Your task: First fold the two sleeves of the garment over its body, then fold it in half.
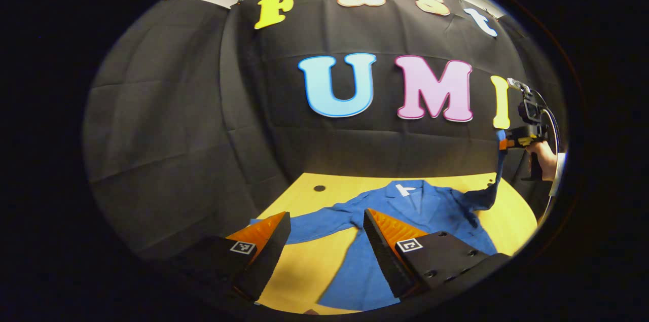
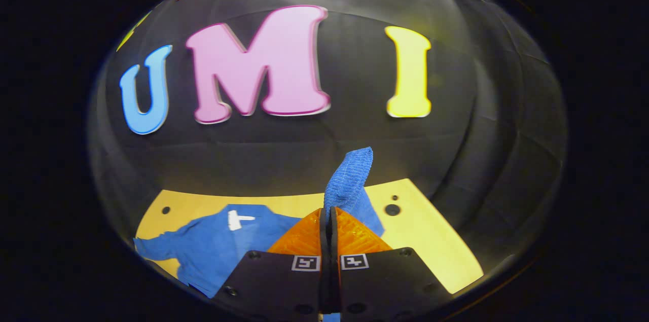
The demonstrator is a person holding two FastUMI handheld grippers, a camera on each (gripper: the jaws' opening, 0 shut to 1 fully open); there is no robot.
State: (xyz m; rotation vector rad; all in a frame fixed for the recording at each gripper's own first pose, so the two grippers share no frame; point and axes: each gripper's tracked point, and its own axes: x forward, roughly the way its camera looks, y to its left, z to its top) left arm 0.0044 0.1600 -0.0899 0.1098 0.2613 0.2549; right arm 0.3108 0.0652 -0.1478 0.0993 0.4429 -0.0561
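Observation:
A blue jacket (image 1: 421, 215) lies spread on the yellow table (image 1: 314, 261), collar toward the back wall. Its left sleeve (image 1: 314, 225) lies stretched out flat across the table. My left gripper (image 1: 327, 220) hovers open above that sleeve with nothing between its fingers. At the far right a hand holds my right gripper (image 1: 502, 143) well above the table, with the jacket's right sleeve (image 1: 494, 180) hanging from it. In the right gripper view my right gripper (image 2: 328, 211) is shut on that sleeve's cuff (image 2: 350, 175), which sticks up past the fingertips, and the jacket's body (image 2: 223, 243) lies lower left.
Small dark holes (image 2: 392, 209) dot the yellow table (image 2: 431, 241) near its back edge. Black cloth walls stand close behind the table and on both sides. A bare strip of table lies between my left gripper's fingers.

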